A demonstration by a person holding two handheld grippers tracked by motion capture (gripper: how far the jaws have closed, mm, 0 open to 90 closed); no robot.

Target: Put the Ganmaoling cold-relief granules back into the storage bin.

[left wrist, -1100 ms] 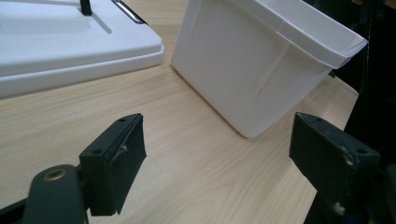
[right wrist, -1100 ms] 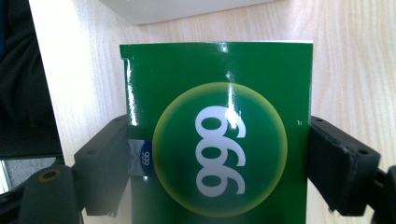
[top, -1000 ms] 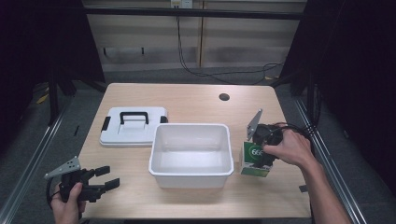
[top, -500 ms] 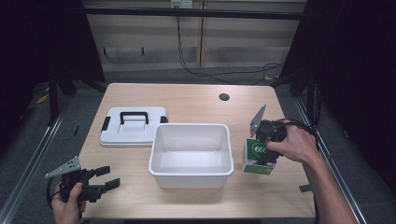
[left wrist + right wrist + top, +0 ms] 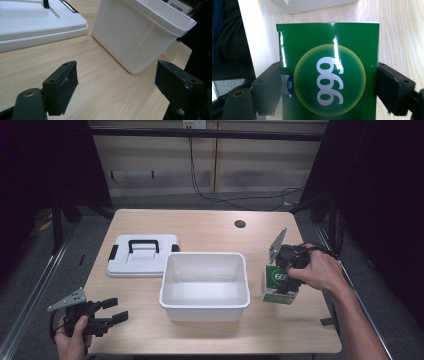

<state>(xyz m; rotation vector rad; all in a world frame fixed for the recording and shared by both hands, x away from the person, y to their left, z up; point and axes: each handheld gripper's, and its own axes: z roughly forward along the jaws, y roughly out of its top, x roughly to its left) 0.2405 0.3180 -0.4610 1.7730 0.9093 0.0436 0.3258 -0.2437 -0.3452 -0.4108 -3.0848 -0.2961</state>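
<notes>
Right gripper [image 5: 282, 281]: clamped the green box [image 5: 278, 281] by both sides, beside the white bin [image 5: 205, 302].
Left gripper [image 5: 112, 311]: gaped wide, gripping nothing, low over the table [image 5: 210, 227].

Each black tool [image 5: 116, 310] has blocky jaws, a grey plate and a cable.
</notes>
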